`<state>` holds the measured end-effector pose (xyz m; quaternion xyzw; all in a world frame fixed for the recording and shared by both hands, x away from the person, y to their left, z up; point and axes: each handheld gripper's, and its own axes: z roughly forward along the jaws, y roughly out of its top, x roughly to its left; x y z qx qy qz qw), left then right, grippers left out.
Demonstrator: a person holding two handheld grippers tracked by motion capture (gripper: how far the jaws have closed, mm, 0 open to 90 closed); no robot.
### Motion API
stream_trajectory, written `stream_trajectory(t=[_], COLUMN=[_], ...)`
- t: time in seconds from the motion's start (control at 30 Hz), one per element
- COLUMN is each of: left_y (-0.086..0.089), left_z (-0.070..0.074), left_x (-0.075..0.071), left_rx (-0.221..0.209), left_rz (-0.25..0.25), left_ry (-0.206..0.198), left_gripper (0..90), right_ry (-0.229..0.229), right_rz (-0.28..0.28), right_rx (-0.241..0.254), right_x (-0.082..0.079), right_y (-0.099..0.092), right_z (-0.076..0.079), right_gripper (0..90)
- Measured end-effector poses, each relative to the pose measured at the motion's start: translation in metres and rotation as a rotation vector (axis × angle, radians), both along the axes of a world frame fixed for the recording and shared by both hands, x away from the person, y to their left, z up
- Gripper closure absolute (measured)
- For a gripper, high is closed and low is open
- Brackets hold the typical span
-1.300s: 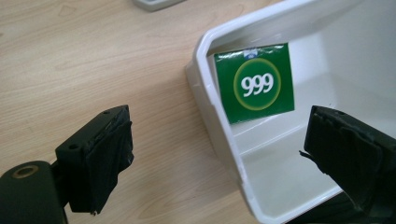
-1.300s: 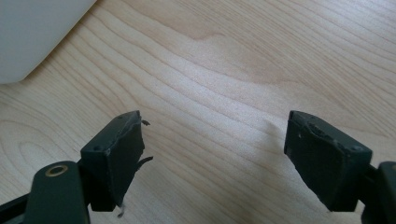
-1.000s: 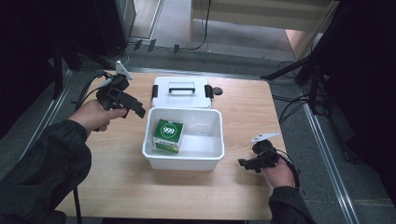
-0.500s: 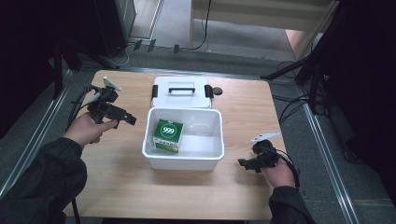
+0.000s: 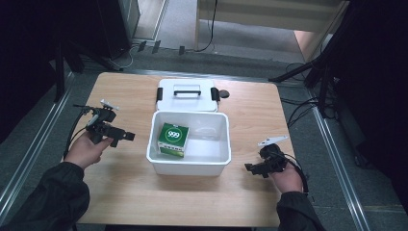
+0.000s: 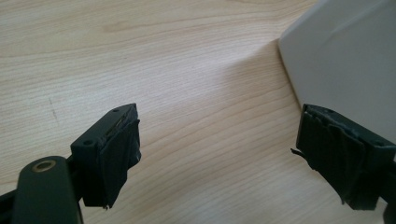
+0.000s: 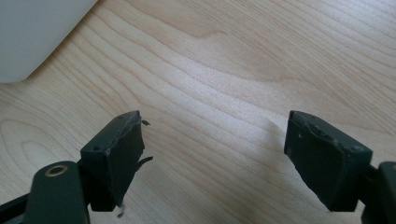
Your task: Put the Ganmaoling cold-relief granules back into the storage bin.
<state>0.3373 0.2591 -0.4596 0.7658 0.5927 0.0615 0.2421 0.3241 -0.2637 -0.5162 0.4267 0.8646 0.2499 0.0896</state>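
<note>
A white plastic bin (image 5: 190,164) stands at the middle of the wooden table. Inside it, at its left, lies a green box marked 999 (image 5: 172,138). Behind the bin lies its white lid (image 5: 187,94) with a handle and black clips. My left gripper (image 5: 126,136) hovers left of the bin, jaws wide apart and empty (image 6: 224,158); the bin wall (image 6: 345,60) shows at the right of its view. My right gripper (image 5: 251,168) rests low by the bin's front right corner, also open and empty (image 7: 215,158).
A small dark round object (image 5: 224,94) lies beside the lid at the back. Bare wooden tabletop (image 5: 120,192) stretches on both sides and in front of the bin. Black cables and stands ring the table on the floor.
My left gripper has drawn back from over the bin's left rim, moving left and toward the near side. The green box stays in the bin. The right gripper has not moved.
</note>
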Motion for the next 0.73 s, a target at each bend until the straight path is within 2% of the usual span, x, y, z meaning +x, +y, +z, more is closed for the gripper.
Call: stream_trajectory(t=[0.1, 0.17, 0.23, 0.3, 0.33, 0.5, 0.73], left_y=[0.002, 0.002, 0.001, 0.001, 0.002, 0.005, 0.010], left_z=[-0.012, -0.016, -0.022, -0.023, -0.027, -0.035, -0.034], left_x=[-0.007, -0.009, -0.012, -0.013, -0.014, -0.018, -0.020], left_rx=[-0.005, 0.004, 0.030, 0.036, 0.023, 0.023, 0.022], left_rz=[0.001, 0.000, -0.004, -0.002, 0.011, 0.018, 0.040], left_ry=[-0.048, -0.059, -0.065, -0.067, -0.076, -0.073, -0.094], left_gripper=[14.7, 14.7, 14.7, 14.7, 14.7, 14.7, 14.7], right_ry=[0.002, 0.002, 0.002, 0.002, 0.003, -0.003, -0.001], right_rz=[-0.001, 0.000, -0.002, -0.001, -0.003, -0.001, -0.006], right_rx=[-0.001, -0.001, 0.001, 0.002, 0.004, 0.012, 0.014], right_x=[0.000, 0.000, 0.001, 0.001, 0.001, 0.001, 0.001], right_y=[0.000, 0.000, 0.000, 0.000, 0.000, -0.001, -0.002], right_z=[0.000, 0.000, 0.000, 0.000, 0.000, 0.000, 0.001], right_gripper=[19.8, 19.8, 19.8, 19.8, 19.8, 19.7, 19.7])
